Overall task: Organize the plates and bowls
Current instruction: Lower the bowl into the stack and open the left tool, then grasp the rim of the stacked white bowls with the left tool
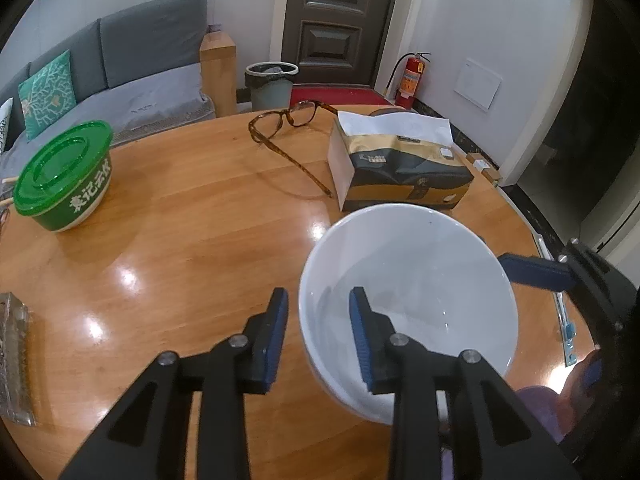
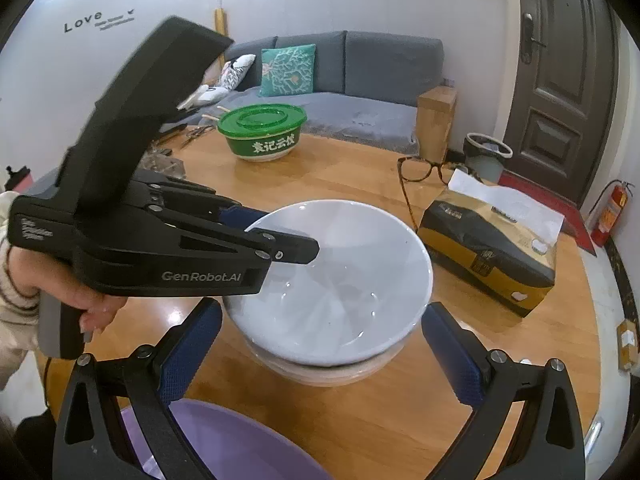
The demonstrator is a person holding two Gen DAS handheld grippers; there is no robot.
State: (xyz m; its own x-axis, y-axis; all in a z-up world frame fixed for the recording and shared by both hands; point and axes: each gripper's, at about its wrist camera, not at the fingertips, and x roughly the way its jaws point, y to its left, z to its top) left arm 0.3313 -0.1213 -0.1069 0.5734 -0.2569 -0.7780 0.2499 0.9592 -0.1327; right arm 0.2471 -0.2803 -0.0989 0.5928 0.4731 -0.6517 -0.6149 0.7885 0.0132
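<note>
A round wooden table fills the room's near side, with a grey sofa behind it.

At the table's near edge sits a white bowl, nested on top of what looks like at least one more white dish; only the rims below it show, so I cannot tell how many. A lilac basin lies just in front of it, partly out of view.

The left gripper straddles the bowl's near-left rim, one pad inside the bowl and the other outside. The jaws stand apart with a gap beside the rim, so it does not seem to be pinching. The right gripper is spread wide, its pads either side of the stack and not touching it.

So the stacking looks partly done: this bowl appears settled in place.

Left on the table are a green lidded takeaway bowl, well apart, a tissue pack and a pair of glasses. No loose plates are in view.
</note>
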